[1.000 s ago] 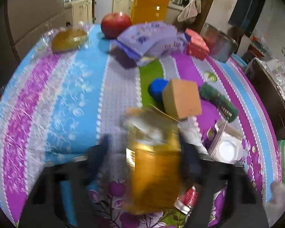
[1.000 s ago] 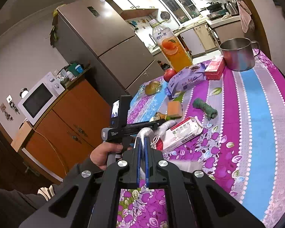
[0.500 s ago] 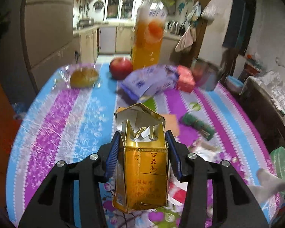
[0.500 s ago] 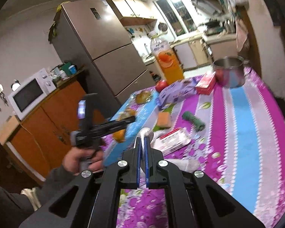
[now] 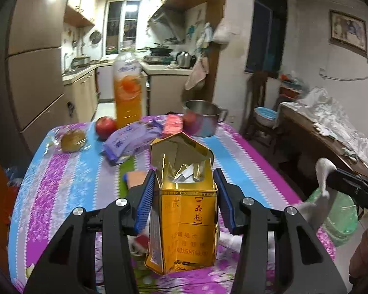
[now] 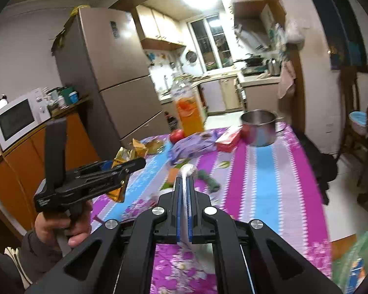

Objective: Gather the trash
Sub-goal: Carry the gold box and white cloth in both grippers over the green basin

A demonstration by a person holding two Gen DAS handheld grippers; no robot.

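The left tool (image 5: 184, 196) grips an opened gold cigarette pack (image 5: 184, 220) between its blue pads, holding it upright and lifted clear of the counter (image 5: 61, 171); its torn flap stands open and crumpled foil shows inside. The right tool (image 6: 183, 196) is clamped on a thin white piece of trash (image 6: 187, 171), seemingly a plastic or paper wrapper, which sticks out past the fingertips and hangs down below the jaws. In the left view the same white scrap (image 5: 323, 171) hangs near a green bag (image 5: 341, 218) that sits off the right edge of the counter; the right view catches that green bag (image 6: 355, 257) at its lower right corner. It looks like the trash bag, though its mouth is not visible.

As a judgement, the task is in mid-course: two pieces are picked up and carried, neither yet dropped in the bag. On the counter near the front some litter seems to be left, including a red-and-white wrapper (image 5: 141, 240) partly hidden behind the left tool. The orange sponge (image 5: 137, 178), the green roll (image 6: 209, 180), the purple packet (image 5: 132, 142), the red box (image 5: 174, 125), the apple (image 5: 105, 126), the wrapped bun (image 5: 73, 139), the juice bottle (image 5: 128, 93) and the steel pot (image 5: 203, 120) stand farther back and are probably not trash. What remains is bringing both loads over the bag, releasing them, and returning for the rest.
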